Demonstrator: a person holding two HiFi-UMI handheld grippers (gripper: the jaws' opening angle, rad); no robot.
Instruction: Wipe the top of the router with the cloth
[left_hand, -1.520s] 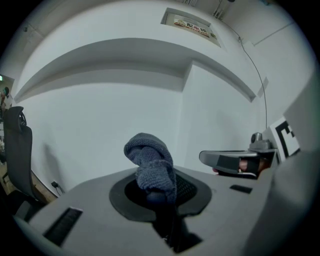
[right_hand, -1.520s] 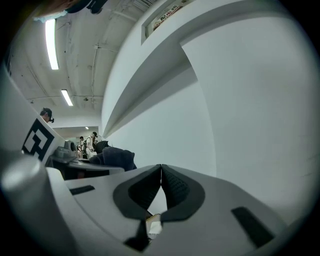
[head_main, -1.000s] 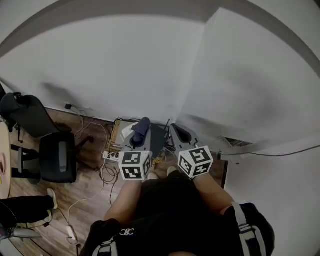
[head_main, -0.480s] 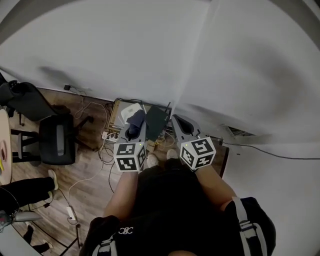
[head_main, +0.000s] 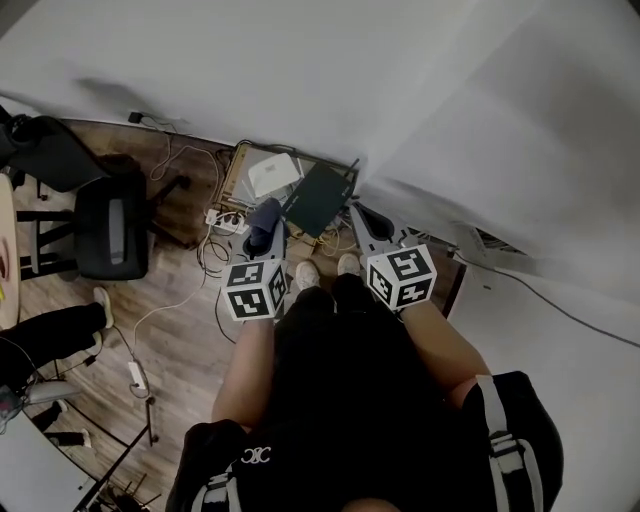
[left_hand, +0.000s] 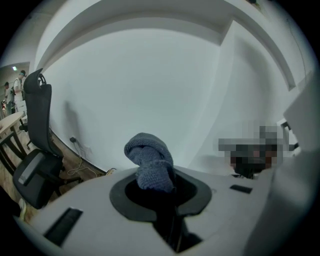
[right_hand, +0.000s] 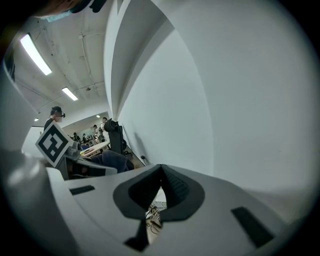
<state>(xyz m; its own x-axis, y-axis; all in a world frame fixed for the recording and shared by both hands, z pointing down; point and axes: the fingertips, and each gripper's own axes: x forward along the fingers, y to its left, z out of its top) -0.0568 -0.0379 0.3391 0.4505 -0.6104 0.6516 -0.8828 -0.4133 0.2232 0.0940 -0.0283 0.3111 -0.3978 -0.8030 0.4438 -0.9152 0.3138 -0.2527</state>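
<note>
Two grippers hang well above the flat dark router (head_main: 320, 198), which lies on the wooden floor (head_main: 180, 300) at its edge by the white wall. The left gripper (head_main: 262, 235) is clamped on a bunched grey-blue knitted cloth (left_hand: 149, 162); the right gripper (head_main: 362, 215) is closed on nothing. I would lower the cloth onto the router's near edge, press lightly, and sweep across, clear of the loose cables (head_main: 215, 260).

Router (head_main: 320, 197) beside the wall (head_main: 350, 80), chair (head_main: 112, 238) well to its left
</note>
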